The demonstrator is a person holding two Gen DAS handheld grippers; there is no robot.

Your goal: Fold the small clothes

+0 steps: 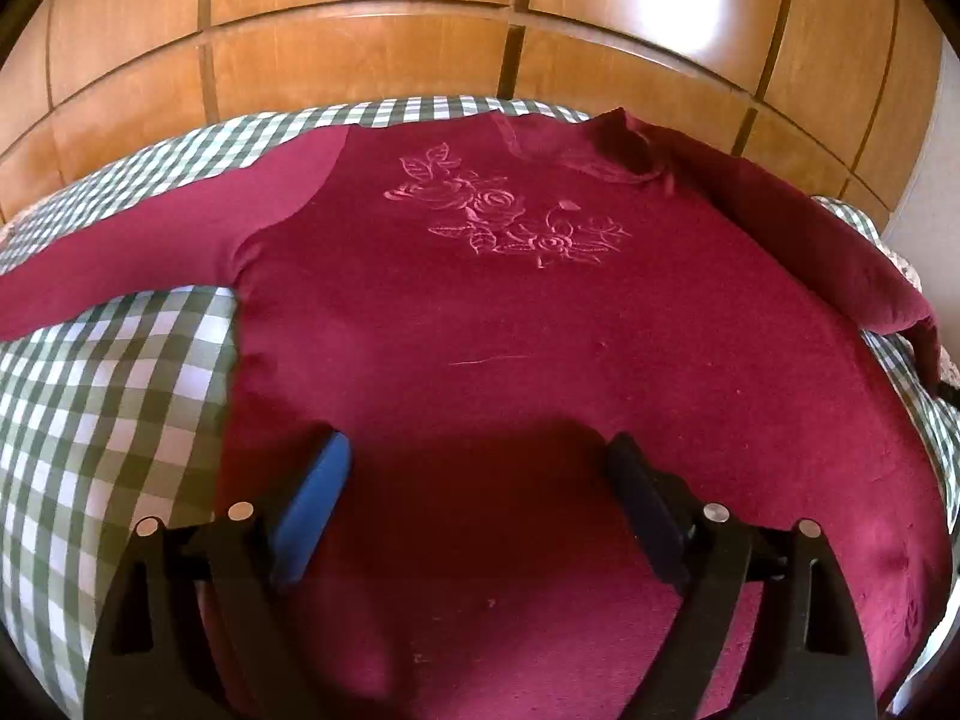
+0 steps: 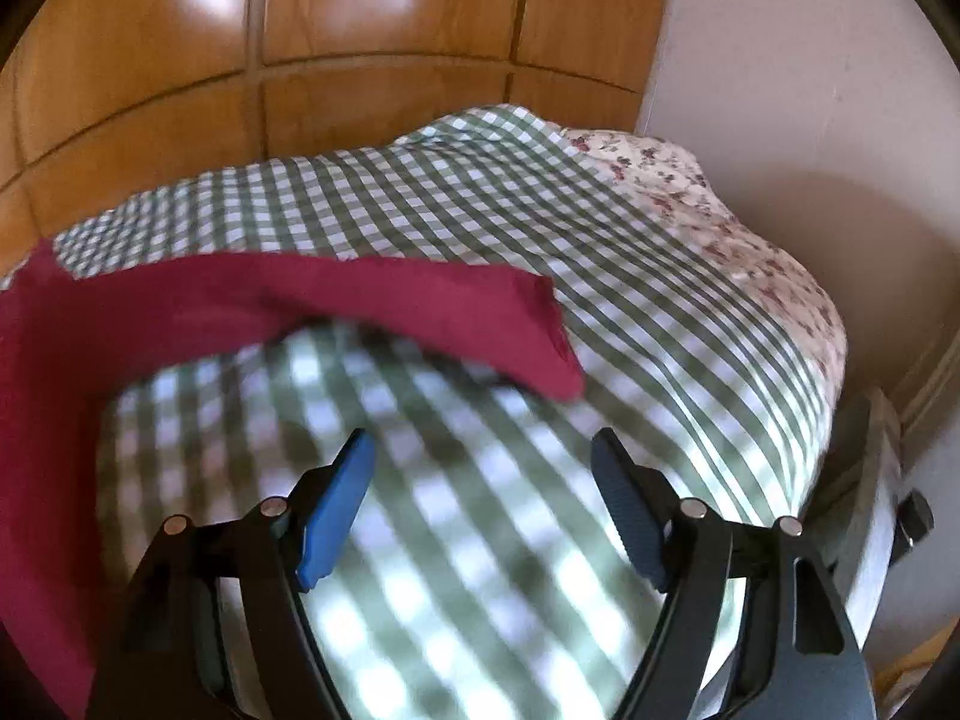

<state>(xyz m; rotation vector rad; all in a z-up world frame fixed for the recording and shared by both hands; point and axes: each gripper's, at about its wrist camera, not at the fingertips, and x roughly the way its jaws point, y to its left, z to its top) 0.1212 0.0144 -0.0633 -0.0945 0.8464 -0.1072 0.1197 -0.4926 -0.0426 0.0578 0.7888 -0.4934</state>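
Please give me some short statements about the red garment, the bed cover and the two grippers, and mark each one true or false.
1. The dark red sweater has an embroidered rose motif. True.
2. The sweater lies on a plain blue sheet. False: on a green-and-white checked cover.
3. The left gripper grips the sweater. False: it is open, fingers apart above the fabric.
4. The right gripper holds nothing. True.
5. A sleeve lies spread on the cover. True.

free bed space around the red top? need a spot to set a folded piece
Bare checked cover under the right tongs, bordered by the sleeve and floral pillow. Smaller patch beside the top, below its other sleeve. Middle is taken.
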